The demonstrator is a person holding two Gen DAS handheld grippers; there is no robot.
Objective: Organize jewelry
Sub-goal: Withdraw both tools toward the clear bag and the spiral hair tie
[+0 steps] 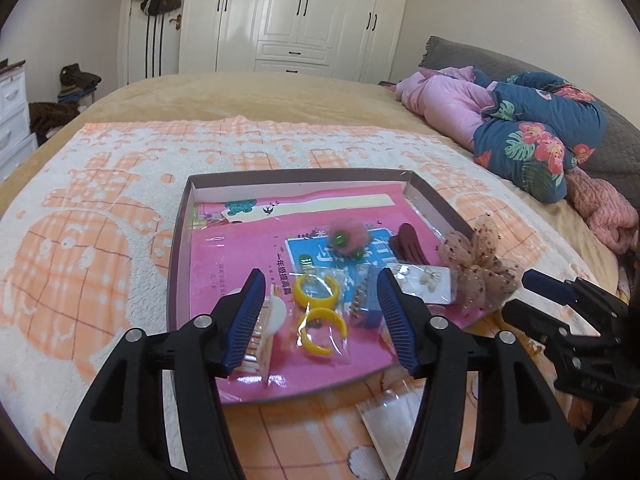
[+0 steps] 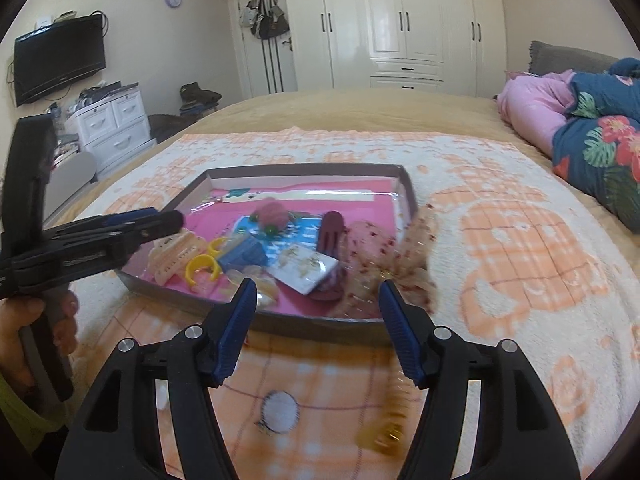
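A shallow brown box (image 1: 180, 240) (image 2: 280, 170) lies on the bed and holds a pink booklet and accessories. Inside are bagged yellow hair rings (image 1: 318, 312) (image 2: 204, 266), a pink pompom tie (image 1: 348, 234) (image 2: 274, 214), a dark red hair clip (image 1: 408, 244) (image 2: 332, 228), a card of earrings (image 1: 424, 282) (image 2: 308, 270) and a small blue box (image 1: 366, 300) (image 2: 246, 254). A pink mesh bow (image 1: 480, 264) (image 2: 384, 256) hangs over the box's right rim. My left gripper (image 1: 322, 300) is open over the yellow rings. My right gripper (image 2: 316, 304) is open and empty above the box's near edge.
An orange and white towel (image 1: 100, 240) (image 2: 500, 240) covers the bed under the box. A clear packet (image 1: 384, 420) and a small gold piece (image 2: 380, 436) lie on the towel near me. Folded quilts (image 1: 520, 120) are piled at the right. The left gripper (image 2: 92, 236) shows at the right wrist view's left.
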